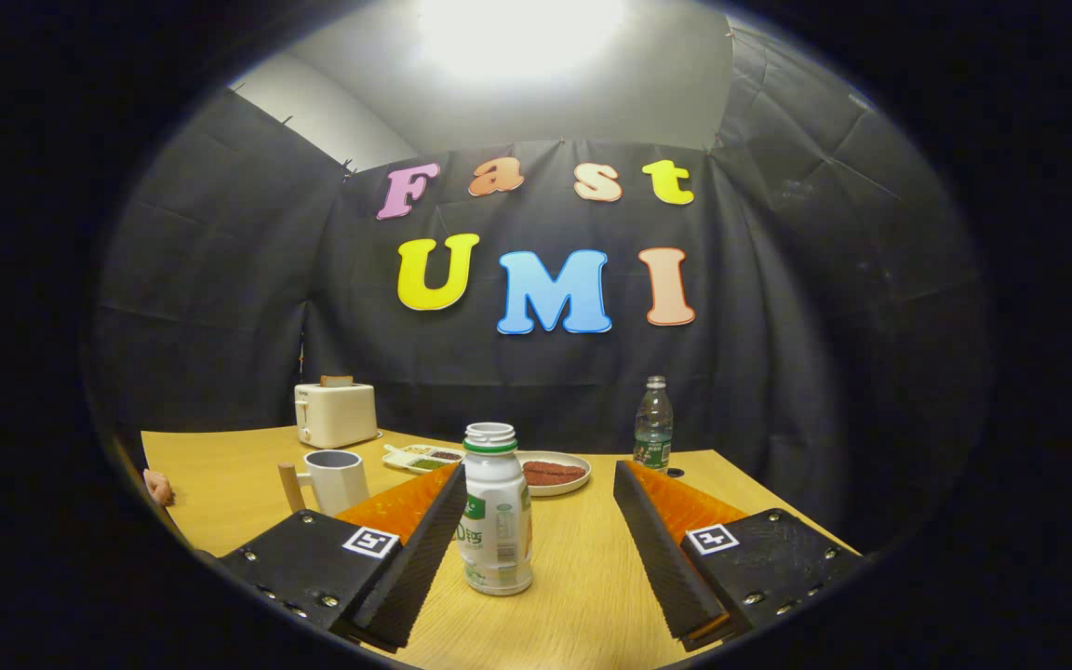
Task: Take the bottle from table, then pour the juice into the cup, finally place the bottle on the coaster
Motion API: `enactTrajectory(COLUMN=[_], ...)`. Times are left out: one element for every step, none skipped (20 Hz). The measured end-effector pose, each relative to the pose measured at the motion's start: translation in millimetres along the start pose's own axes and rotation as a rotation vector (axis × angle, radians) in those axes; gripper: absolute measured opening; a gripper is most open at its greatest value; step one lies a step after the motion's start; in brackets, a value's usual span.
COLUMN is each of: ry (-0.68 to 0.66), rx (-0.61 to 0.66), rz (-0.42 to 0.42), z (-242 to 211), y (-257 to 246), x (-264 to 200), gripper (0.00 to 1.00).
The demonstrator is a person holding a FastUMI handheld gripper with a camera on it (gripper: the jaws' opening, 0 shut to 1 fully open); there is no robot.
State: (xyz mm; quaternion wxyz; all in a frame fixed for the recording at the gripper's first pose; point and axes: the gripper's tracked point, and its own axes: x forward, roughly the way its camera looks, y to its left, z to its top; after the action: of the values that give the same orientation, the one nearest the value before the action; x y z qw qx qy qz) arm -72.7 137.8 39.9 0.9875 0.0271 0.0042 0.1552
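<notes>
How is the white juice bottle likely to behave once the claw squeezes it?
The bottle stands uncapped between the open claw, touching one finger. Tall and narrow, it may tip if nudged. Its smooth label could slip. With no cap, tilting likely spills.

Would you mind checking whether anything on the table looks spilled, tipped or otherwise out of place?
Nothing stands out. The uncapped bottle stands upright between the open gripper fingers, closer to the left one. The cup, plate, toaster and water bottle beyond sit upright, and the table shows no spill.
</notes>
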Motion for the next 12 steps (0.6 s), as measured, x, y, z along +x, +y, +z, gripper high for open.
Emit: enactTrajectory(ry=[0.011,0.019,0.029,0.040,0.050,0.059,0.066,0.074,0.081,0.089,0.100,0.112], rx=[0.005,0.010,0.015,0.017,0.019,0.021,0.025,0.030,0.034,0.035,0.037,0.039], rz=[0.010,0.021,0.030,0.036,0.039,0.039,0.042,0.042,0.041,0.040,0.037,0.038], z=[-5,-10,-14,-19,-23,-27,-31,-35,-38,-42,-46,-52], y=[5,9,13,16,17,18,20,21,22,22,22,23], x=[2,5,8,11,14,17,20,22,26,29,33,35], gripper=[0.97,0.97,0.97,0.97,0.97,0.97,0.97,0.97,0.97,0.97,0.97,0.97])
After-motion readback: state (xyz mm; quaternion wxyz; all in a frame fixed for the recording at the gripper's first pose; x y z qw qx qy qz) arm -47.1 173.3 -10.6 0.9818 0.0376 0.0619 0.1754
